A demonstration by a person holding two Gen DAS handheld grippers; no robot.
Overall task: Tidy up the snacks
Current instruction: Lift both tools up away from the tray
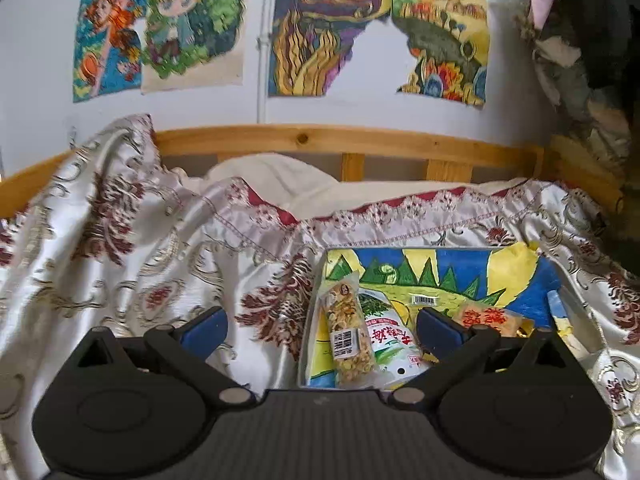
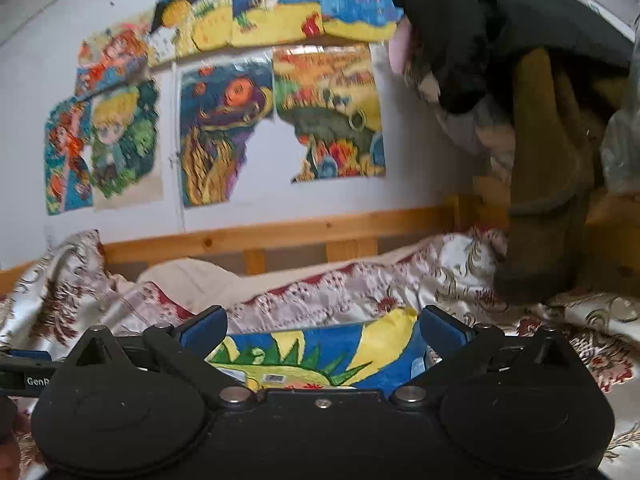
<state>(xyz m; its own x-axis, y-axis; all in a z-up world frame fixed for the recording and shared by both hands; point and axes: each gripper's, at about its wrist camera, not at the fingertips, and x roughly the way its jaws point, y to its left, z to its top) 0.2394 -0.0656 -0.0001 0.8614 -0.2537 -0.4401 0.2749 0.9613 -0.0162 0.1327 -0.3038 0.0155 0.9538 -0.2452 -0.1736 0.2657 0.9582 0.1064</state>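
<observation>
On the bed, at 5 o'clock in the left wrist view, a painted box (image 1: pixel 516 276) sits on the patterned bedspread (image 1: pixel 132 248) and already holds 3 snacks: a nut bar (image 1: pixel 349 332), a green-and-white packet (image 1: pixel 390 340) touching it at 3 o'clock, and an orange packet (image 1: pixel 486 318) further right. The left gripper (image 1: pixel 322 334) is released, empty, hovering over the box's near end. The right gripper (image 2: pixel 322 334) is likewise spread wide and empty above the box. No loose snacks show on the bedspread, so the sorting looks nearly done.
</observation>
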